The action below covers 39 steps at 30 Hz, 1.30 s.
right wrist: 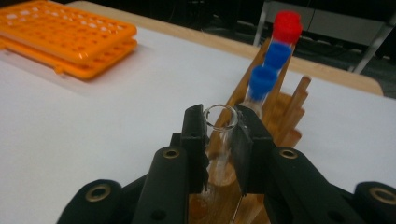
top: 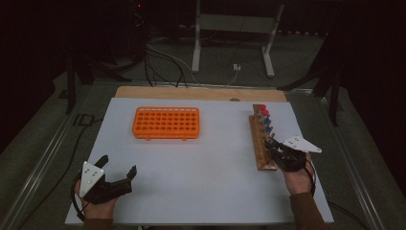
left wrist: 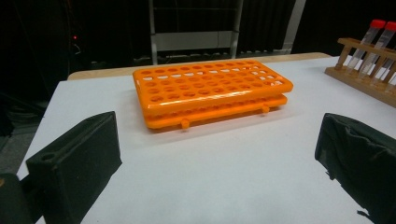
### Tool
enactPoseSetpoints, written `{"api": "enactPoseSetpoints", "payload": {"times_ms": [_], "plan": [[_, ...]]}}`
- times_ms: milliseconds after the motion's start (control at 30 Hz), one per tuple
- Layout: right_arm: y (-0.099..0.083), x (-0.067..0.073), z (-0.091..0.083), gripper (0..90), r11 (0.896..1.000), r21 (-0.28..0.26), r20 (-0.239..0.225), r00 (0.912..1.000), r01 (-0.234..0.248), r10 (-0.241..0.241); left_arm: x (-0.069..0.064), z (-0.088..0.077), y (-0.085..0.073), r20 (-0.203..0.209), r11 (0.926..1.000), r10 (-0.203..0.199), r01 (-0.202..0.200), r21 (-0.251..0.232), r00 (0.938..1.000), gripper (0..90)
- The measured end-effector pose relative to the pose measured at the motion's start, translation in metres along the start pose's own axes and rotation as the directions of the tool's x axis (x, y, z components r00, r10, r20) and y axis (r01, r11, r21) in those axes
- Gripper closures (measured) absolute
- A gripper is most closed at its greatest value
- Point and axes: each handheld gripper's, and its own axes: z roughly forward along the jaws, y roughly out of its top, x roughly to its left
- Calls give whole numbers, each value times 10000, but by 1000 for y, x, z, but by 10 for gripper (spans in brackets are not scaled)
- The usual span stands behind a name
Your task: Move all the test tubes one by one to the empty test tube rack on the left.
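The white table top (top: 201,182) carries two racks. The orange tube rack (top: 166,122) lies left of centre toward the far edge; all its holes that you can see are vacant. The wooden rack (top: 261,143) stands well apart from it on the right, running from near to far. It holds capped tubes: red caps (top: 264,111) at the far end, blue caps (top: 267,123) nearer you, in the high view.

Your right gripper (right wrist: 219,140) is at the near end of the wooden rack. Its jaws are clamped on an uncapped glass tube (right wrist: 221,122), which stands upright in the rack, rim just above the pads. Whether it holds liquid cannot be told.

Your left gripper (top: 117,168) rests at the near left edge of the table, jaws wide apart, gripping nothing.
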Motion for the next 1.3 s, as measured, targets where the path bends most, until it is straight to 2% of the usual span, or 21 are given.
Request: {"api": "enactPoseSetpoints", "payload": {"times_ms": [333,467,533,600,667,700,733,767,833,867,1000,1033,1067,1100,1233,1267,1300], "plan": [[26,-6,-25,766,9977,-668,-272,9996,-61,43,1,1,0,109,10000,-71,70,30,9999,11],[32,-7,-29,766,9951,-969,-499,9987,-188,140,-1,6,-1,591,9994,-91,71,345,9982,18],[34,-4,-30,766,9943,-1044,-620,9980,-195,130,-3,8,0,774,9994,-78,51,351,9970,18],[35,0,-29,766,9945,-1041,-700,9975,-120,47,-6,11,2,1171,9993,-201,163,331,9929,18],[36,3,-29,766,9941,-1065,-873,9961,-190,97,-14,16,9,1533,9998,-70,37,219,9882,18],[36,4,-28,766,9938,-1090,-934,9956,-218,116,-14,16,9,1533,9998,-70,37,219,9882,18],[36,6,-28,766,9937,-1091,-1043,9945,-250,136,-20,19,16,1693,9999,12,-40,167,9856,18],[36,8,-27,766,9931,-1125,-1162,9930,-336,204,-20,19,16,1693,9999,12,-40,167,9856,17],[34,12,-25,765,9932,-1083,-1397,9898,-435,281,-31,28,25,1808,9993,185,-240,280,9833,17],[34,14,-23,765,9940,-1032,-1427,9895,-370,221,-31,28,25,1808,9993,185,-240,280,9833,16],[32,21,-17,765,9957,-863,-1698,9853,-337,187,-50,44,36,2260,9989,363,-424,222,9734,17],[32,23,-16,765,9958,-840,-1774,9839,-364,210,-60,53,41,2528,9986,436,-499,185,9665,17],[31,25,-15,765,9958,-821,-1870,9821,-402,242,-60,53,41,2528,9986,436,-499,185,9665,17],[31,27,-13,765,9959,-803,-1976,9800,-413,247,-66,58,43,2659,9986,432,-500,188,9630,16],[30,36,-8,765,9968,-740,-2252,9742,-288,115,-90,77,51,3161,9972,622,-722,200,9467,17],[30,38,-8,765,9969,-721,-2353,9718,-300,122,-102,86,54,3399,9959,770,-889,195,9373,17],[30,38,-8,765,9969,-721,-2353,9718,-300,122,-102,86,54,3399,9959,770,-889,195,9373,17]]}}
